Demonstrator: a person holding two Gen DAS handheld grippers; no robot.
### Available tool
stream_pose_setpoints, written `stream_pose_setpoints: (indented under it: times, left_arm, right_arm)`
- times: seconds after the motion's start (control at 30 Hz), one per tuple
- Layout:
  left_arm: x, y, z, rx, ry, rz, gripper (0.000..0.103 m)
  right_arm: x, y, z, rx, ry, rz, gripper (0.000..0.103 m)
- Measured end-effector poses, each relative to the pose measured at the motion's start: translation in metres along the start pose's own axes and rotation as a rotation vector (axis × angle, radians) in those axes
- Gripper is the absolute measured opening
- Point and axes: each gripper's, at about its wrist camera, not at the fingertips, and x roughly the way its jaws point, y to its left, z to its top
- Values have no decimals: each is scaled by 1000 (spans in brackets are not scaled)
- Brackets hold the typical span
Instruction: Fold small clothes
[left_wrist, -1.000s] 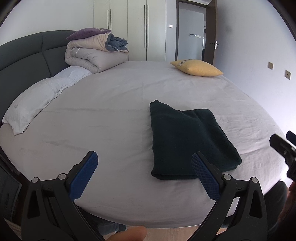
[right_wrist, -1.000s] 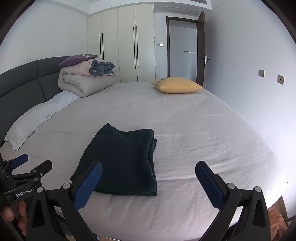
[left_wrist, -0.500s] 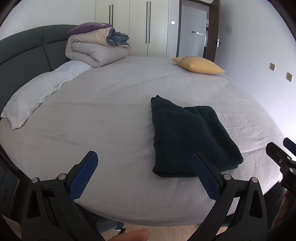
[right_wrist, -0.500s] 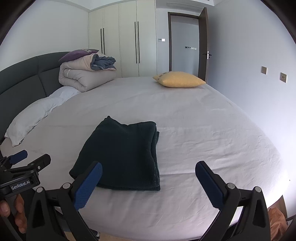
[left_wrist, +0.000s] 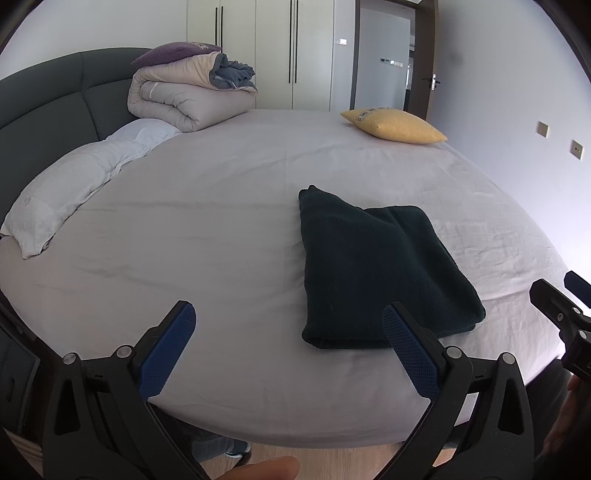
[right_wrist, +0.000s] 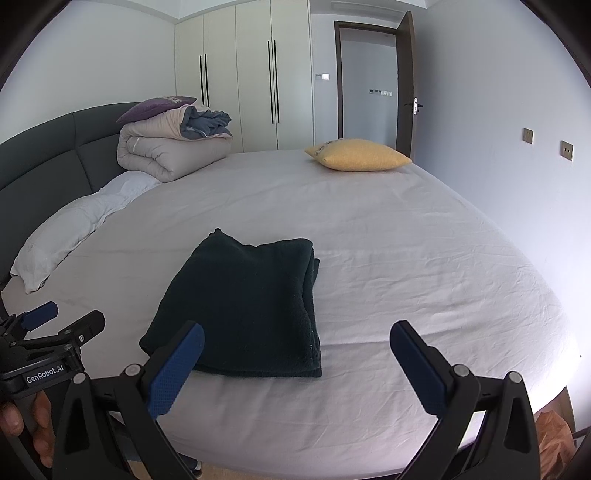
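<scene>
1. Dark green knit garment (left_wrist: 380, 273): lies folded into a thick rectangle on the bed (left_wrist: 221, 206), near the front edge and toward the person's right. Several stacked layers show along its right side in the right wrist view. Coarse, waffle-like knit; soft edges; one far corner pokes up slightly.
2. Left hand-held gripper (left_wrist: 288, 354): released, jaws spread wide and empty, held above the bed's near edge, apart from the garment. Black frame, blue textured pads.
3. Right hand-held gripper (right_wrist: 295, 369): likewise released and empty, held just short of the garment's near edge.
4. Step in hand: by the look of it, the folding of this piece is done or nearly so. A next move would probably call for a last tidy of the raised corner, or for setting the bundle aside.
5. Bed sheet: pale grey, smooth cotton look, fine creases to the right.
6. Yellow cushion (right_wrist: 358, 155): plump, at the far side.
7. Rolled duvet (left_wrist: 184, 99): beige, bulky, by the padded headboard (left_wrist: 55, 96), well apart from the garment.
</scene>
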Motion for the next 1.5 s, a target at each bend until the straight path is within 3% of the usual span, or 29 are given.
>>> stream_pose_setpoints:
  times: [1.5]
  left_arm:
    - [6, 0, -2, 16, 21, -5, 103]
  right_arm:
    - [3, -2, -5, 3, 9, 5, 103]
